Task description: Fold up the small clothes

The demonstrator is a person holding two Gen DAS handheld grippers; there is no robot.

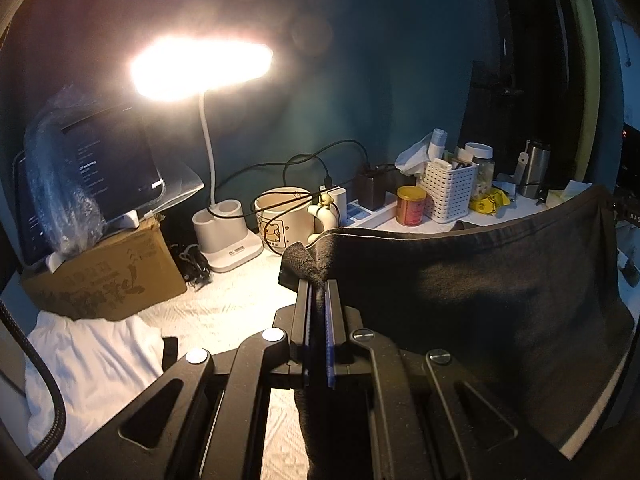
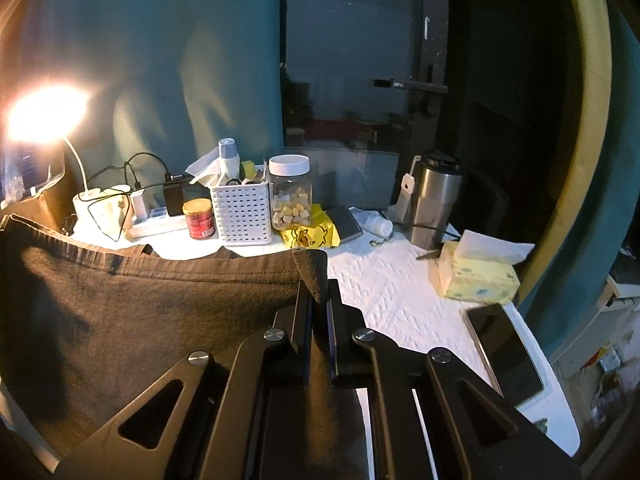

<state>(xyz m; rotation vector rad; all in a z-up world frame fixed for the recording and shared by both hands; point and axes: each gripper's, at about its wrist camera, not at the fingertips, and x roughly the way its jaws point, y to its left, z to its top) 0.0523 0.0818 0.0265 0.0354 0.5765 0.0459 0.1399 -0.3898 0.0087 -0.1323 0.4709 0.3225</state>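
A dark grey garment (image 1: 480, 292) is stretched between both grippers above the white table cover. My left gripper (image 1: 319, 286) is shut on the garment's left corner, which bunches up above the fingers. In the right wrist view the same dark grey garment (image 2: 140, 312) spreads to the left, and my right gripper (image 2: 319, 294) is shut on its right corner. The hemmed edge runs level between the two corners, and the cloth hangs down behind it, hiding the table below.
A lit desk lamp (image 1: 202, 68), a cream mug (image 1: 282, 220), a cardboard box (image 1: 108, 276) with a tablet, a power strip, a red tin (image 2: 199, 219), a white basket (image 2: 242, 210), a jar, a steel tumbler (image 2: 434, 200), a tissue pack (image 2: 476, 276) and a phone (image 2: 506, 350) crowd the table. White cloth (image 1: 92, 360) lies at left.
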